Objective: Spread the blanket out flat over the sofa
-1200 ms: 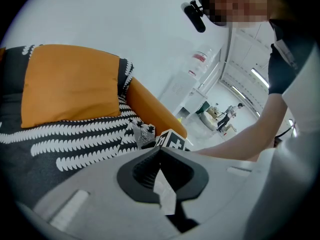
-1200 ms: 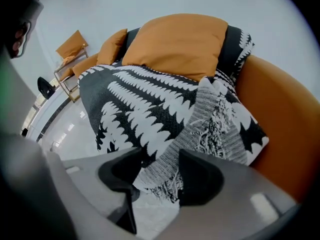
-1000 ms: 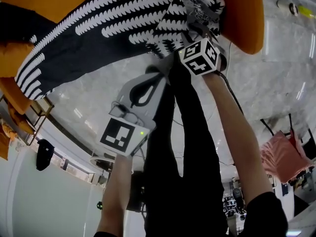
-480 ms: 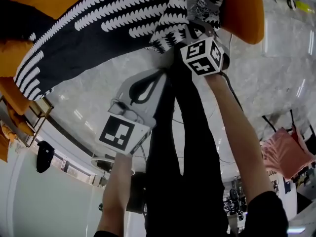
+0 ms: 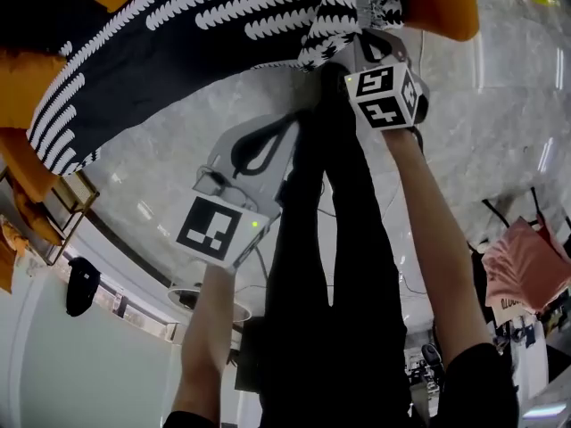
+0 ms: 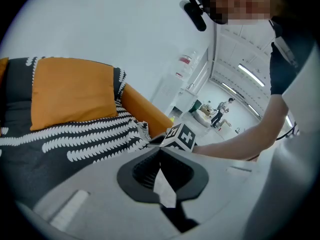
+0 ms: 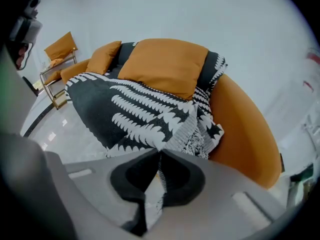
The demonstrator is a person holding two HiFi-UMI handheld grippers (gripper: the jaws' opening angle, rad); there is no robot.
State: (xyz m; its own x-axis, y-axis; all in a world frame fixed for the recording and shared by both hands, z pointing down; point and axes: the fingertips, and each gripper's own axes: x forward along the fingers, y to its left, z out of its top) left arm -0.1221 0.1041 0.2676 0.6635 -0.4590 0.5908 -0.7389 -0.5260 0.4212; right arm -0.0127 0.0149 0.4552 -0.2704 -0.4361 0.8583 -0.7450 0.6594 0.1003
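**As your right jaws clamp the blanket's corner, the pull begins**

While the right hand-held gripper (image 5: pixel 364 36) has just been closing, its jaws now pinch the crumpled, patterned corner of the blanket (image 5: pixel 178 34), at the top right of the head view. Compared with a second ago, its marker cube sits further right in that view. The corner has gone with it, so the fabric is being drawn away from the heap.

In the right gripper view, the black blanket with rows of white leaf shapes fills the middle of the frame. It drapes over the seat of the orange sofa (image 7: pixel 245 134) and hangs off the front edge toward the pale floor (image 7: pixel 60 124). Its right end is bunched against the sofa's arm, below an orange cushion (image 7: pixel 167 64).

Your left hand-held gripper (image 5: pixel 299 119) is clenched on nothing, near the centre of the head view, apart from the fabric.

My reading is that the grip is made but the spreading has barely started. You will likely need the left jaws on another edge before the cloth can lie flat.
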